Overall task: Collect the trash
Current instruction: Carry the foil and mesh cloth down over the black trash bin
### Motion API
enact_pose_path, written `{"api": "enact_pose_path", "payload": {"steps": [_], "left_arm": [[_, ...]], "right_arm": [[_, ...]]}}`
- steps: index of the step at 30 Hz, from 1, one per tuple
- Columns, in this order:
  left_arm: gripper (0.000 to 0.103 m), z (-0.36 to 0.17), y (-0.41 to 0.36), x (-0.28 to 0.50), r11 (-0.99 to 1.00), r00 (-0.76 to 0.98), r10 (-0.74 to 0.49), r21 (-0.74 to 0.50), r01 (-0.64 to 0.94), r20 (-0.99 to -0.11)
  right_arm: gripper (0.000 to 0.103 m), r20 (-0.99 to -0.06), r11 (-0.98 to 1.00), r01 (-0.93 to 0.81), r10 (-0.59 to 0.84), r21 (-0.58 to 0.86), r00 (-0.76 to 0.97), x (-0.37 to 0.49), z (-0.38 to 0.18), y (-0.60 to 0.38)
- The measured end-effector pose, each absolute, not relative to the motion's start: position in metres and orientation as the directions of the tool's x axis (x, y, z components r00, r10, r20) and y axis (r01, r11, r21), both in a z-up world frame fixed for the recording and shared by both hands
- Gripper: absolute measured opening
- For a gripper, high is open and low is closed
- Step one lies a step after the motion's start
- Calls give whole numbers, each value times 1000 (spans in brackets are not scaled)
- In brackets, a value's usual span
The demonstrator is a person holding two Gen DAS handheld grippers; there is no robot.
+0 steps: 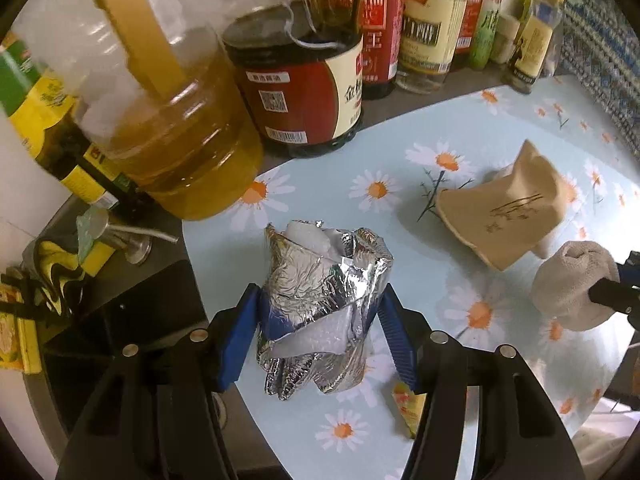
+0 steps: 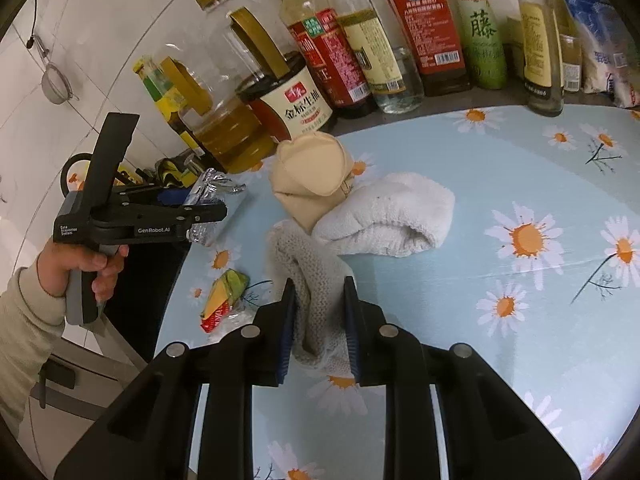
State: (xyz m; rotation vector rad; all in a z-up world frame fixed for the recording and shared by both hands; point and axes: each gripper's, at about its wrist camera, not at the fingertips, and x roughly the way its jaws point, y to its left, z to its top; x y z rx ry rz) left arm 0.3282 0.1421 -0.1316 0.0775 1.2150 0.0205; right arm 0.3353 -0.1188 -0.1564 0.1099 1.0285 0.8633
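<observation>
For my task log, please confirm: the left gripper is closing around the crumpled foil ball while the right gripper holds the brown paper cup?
Not quite. The right gripper holds a grey knitted cloth, not the brown paper cup, which lies free beyond it in the right wrist view. The left gripper does bracket the foil ball.

Black gripper (image 2: 204, 208) frames, blue ribbed jaws, silver screws; white "GenRobot.AI" lettering, grey handle; bare hand (image 2: 86, 266), beige knit sleeve (image 2: 24, 320).

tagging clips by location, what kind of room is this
Most likely a home kitchen. A row of sauce and vinegar bottles and a big jug of cooking oil stand against a white tiled wall, where a small strainer hangs, behind a daisy-print tablecloth.
</observation>
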Motion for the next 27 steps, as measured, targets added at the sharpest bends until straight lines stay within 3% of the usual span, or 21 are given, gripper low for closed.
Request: {"api": "enact_pose_path", "payload": {"steps": [27], "left_arm": [[57,-63,128,183,996,526,-77,-93,-4,-847]], "right_arm": [[24,-676,701,-598,658,389,332,239,-96,-131]]}}
